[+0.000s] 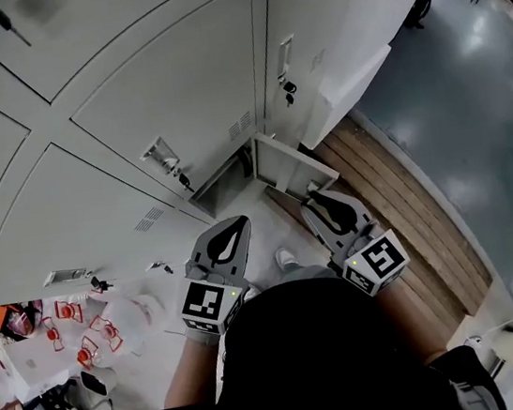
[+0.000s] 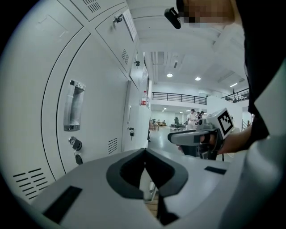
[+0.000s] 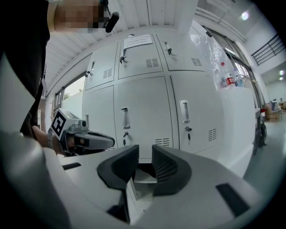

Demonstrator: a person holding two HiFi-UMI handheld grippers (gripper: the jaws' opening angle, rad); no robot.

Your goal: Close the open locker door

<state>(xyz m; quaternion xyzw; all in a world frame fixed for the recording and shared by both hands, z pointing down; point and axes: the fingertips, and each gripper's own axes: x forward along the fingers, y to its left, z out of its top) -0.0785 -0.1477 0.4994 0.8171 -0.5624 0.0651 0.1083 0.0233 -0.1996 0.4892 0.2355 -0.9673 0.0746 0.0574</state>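
The open locker door [image 1: 295, 171] is a grey panel swung out from the bottom row of lockers, with the dark open compartment [image 1: 223, 184] to its left. My left gripper [image 1: 237, 222] hangs just below the compartment, its jaws shut with nothing between them [image 2: 145, 151]. My right gripper [image 1: 318, 199] is close by the door's outer edge without touching it. Its jaws stand slightly apart, and the right gripper view looks past them [image 3: 145, 154] into the compartment [image 3: 144, 170]. Each gripper shows in the other's view: the right gripper [image 2: 196, 138] and the left gripper [image 3: 85, 139].
Closed grey lockers with handles and keys [image 1: 162, 156] fill the wall above. A wooden plank strip [image 1: 398, 198] runs along the floor to the right, beside a white cabinet [image 1: 356, 34]. Bags and red items [image 1: 86, 337] lie at the lower left. People [image 2: 192, 117] stand far down the hall.
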